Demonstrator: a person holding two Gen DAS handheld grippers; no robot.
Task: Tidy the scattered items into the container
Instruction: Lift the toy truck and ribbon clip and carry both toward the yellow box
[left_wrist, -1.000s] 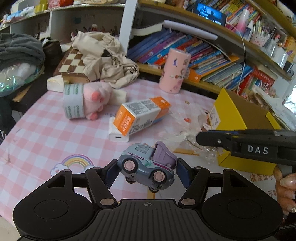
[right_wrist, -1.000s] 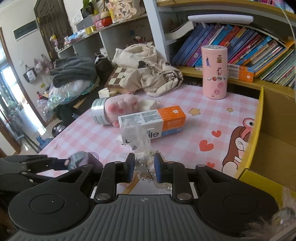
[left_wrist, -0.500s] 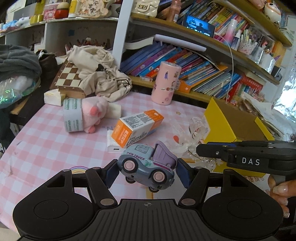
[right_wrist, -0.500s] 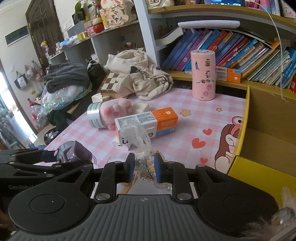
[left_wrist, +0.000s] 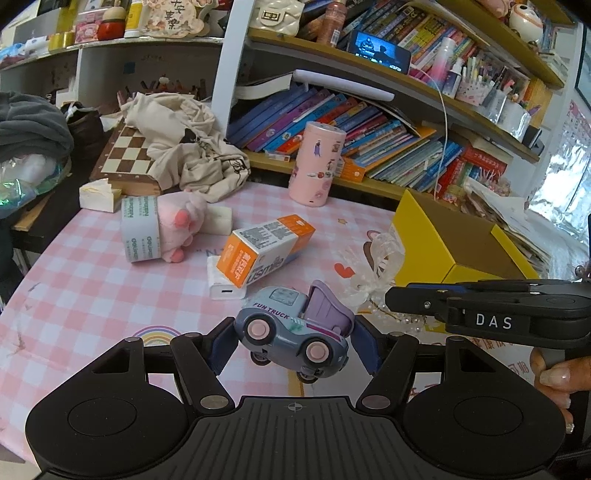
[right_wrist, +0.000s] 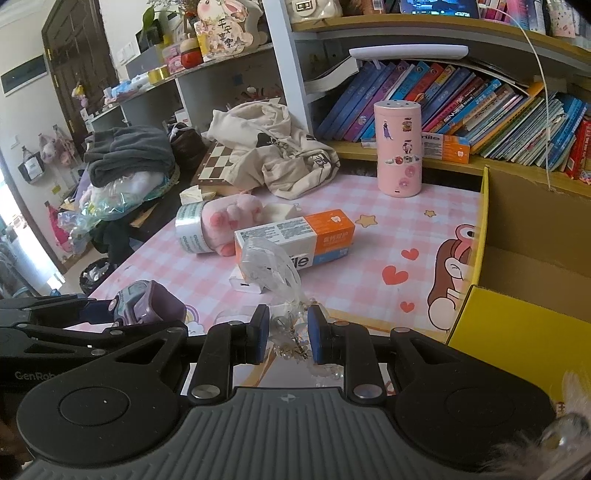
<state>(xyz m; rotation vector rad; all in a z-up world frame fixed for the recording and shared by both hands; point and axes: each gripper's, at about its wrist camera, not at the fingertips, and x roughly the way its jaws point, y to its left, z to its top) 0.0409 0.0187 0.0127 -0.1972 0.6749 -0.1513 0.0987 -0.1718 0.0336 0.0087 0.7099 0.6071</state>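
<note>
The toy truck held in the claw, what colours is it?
The toy truck is grey-blue with pink wheels and a purple tipper bed, seen best in the left wrist view.

Your left tool (left_wrist: 293, 341) is tilted downward, jaws part-spread and clamped on a toy truck (left_wrist: 291, 328) held off the tabletop. Your right tool (right_wrist: 284, 334) sits just beside it, tilted downward too, jaws nearly together pinching a clear bag (right_wrist: 271, 267). Fingers (left_wrist: 554, 380) wrap the right handle.
</note>
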